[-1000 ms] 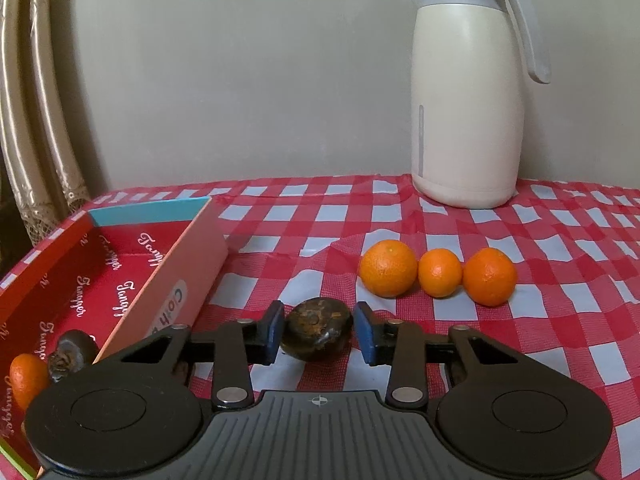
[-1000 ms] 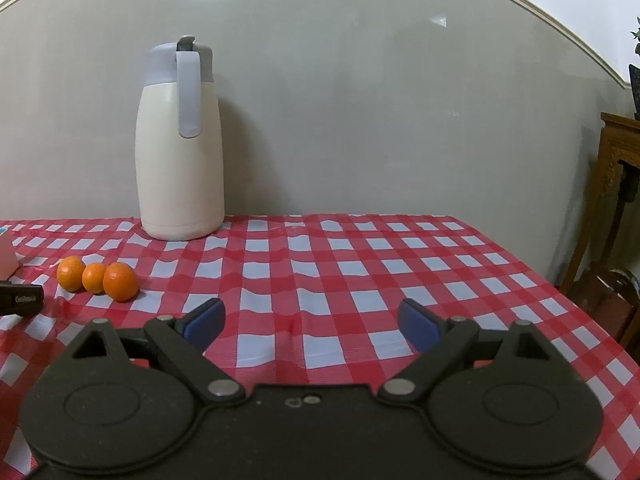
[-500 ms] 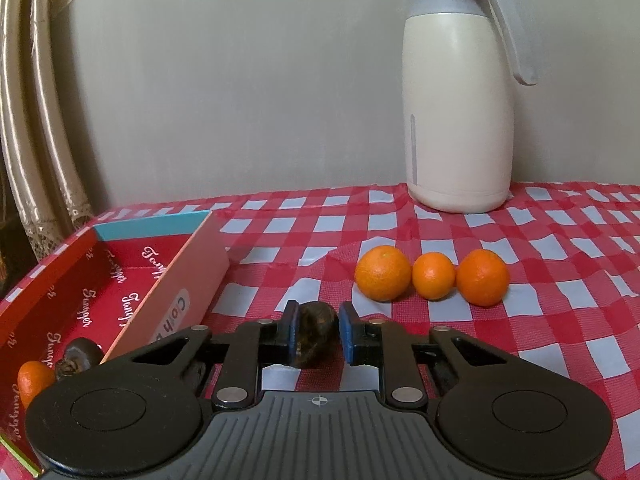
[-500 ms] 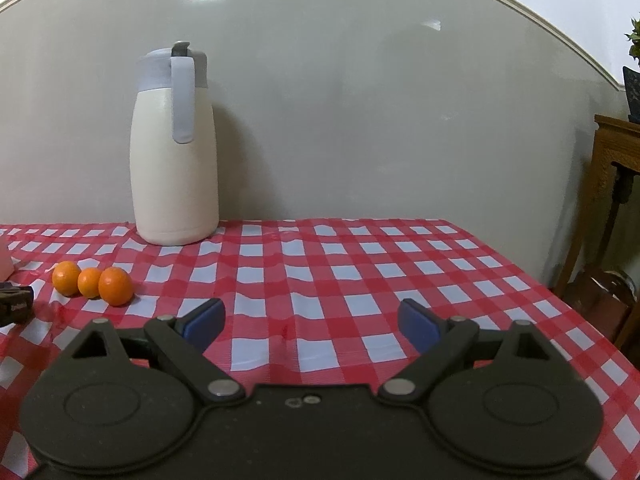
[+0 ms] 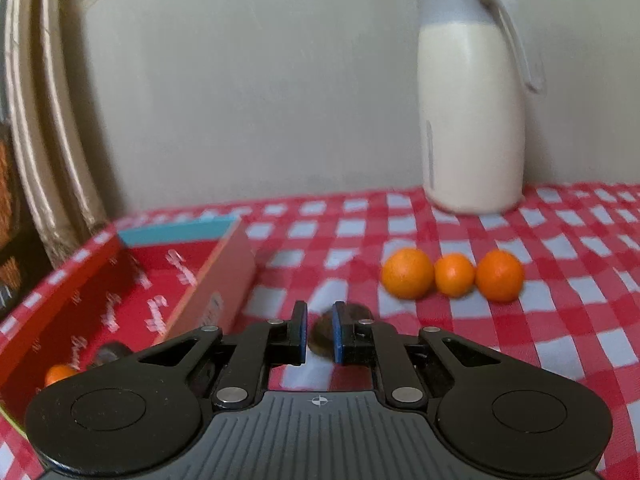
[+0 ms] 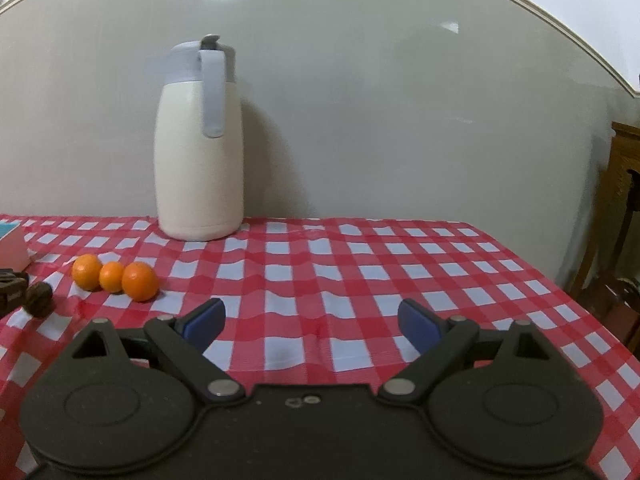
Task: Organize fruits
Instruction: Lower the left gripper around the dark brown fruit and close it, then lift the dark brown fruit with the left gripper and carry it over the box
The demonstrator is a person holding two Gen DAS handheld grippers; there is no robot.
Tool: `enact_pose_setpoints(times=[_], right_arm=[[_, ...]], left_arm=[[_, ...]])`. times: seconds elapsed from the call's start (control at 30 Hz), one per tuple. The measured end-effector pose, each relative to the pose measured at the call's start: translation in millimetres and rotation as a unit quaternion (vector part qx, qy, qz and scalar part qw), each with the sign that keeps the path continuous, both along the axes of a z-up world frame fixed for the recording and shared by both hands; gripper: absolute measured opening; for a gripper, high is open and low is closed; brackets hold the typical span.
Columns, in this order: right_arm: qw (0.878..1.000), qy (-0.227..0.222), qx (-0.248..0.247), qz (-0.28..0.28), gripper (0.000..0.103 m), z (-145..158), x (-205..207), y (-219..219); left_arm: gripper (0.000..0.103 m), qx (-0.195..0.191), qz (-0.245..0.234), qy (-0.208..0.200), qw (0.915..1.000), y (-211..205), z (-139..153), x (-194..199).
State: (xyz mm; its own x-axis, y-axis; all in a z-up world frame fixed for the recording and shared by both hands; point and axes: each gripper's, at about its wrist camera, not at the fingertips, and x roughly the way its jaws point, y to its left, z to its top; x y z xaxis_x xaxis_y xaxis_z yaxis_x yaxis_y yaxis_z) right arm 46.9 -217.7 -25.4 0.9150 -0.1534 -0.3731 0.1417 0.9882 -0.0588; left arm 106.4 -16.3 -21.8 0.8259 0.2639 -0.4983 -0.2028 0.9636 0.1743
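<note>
Red-checked desk point(image 6: 360, 280) against pale wall, cream jug point(image 6: 199, 140) at 12 o'clock. Dark fruit point(image 5: 320, 330): small, firm, rounded, likely slippery; best pinched across its widest part. Left tool point(image 5: 319, 334) closed tight on it, red box point(image 5: 132, 276) at 9 o'clock. Right tool point(image 6: 311, 320) wide open, empty.

The red box point(image 5: 100, 292) runs off the left edge, blurred.

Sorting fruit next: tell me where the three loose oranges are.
In the left wrist view the three oranges lie in a row on the checked cloth, right of the red box, before the cream jug.
</note>
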Motion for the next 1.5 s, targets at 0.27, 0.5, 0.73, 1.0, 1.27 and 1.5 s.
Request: enact_pose_setpoints(times=[0.27, 0.5, 0.73, 1.0, 1.27, 1.5], right_arm=[[1.000, 0.006, 0.004, 0.003, 0.093, -1.2, 2.1, -1.4], [1.000, 0.008, 0.005, 0.005, 0.093, -1.8, 3.9, -3.1], [1.000, 0.010, 0.011, 0.001, 0.093, -1.8, 4.5, -3.1], [1.000, 0.006, 0.009, 0.007, 0.093, -0.7, 3.8, 3.5], [1.000, 0.004, 0.008, 0.017, 0.093, -0.2, 5.5, 13.5], [0.999, 0.006, 0.003, 0.035, 0.093, -1.5, 9.2, 33.8]], left_arm=[[0.103, 0.042, 0.000, -0.031, 0.9986, -18.2, 2.4, -4.9], [0.073, -0.012, 0.000, 0.017, 0.9998, -8.8, -9.1, 12.8], [0.040, -0.059, -0.004, 0.036, 0.9976, -0.5, -16.9, 18.5], [0.040, -0.037, -0.005, -0.007, 0.9993, 2.2, -3.6, 2.0], [0.040, -0.014, 0.035, -0.072, 0.9967, 31.6, 25.6, -25.9], [0.040, -0.018, 0.106, -0.063, 0.9922, 85.1, 30.9, -30.5]])
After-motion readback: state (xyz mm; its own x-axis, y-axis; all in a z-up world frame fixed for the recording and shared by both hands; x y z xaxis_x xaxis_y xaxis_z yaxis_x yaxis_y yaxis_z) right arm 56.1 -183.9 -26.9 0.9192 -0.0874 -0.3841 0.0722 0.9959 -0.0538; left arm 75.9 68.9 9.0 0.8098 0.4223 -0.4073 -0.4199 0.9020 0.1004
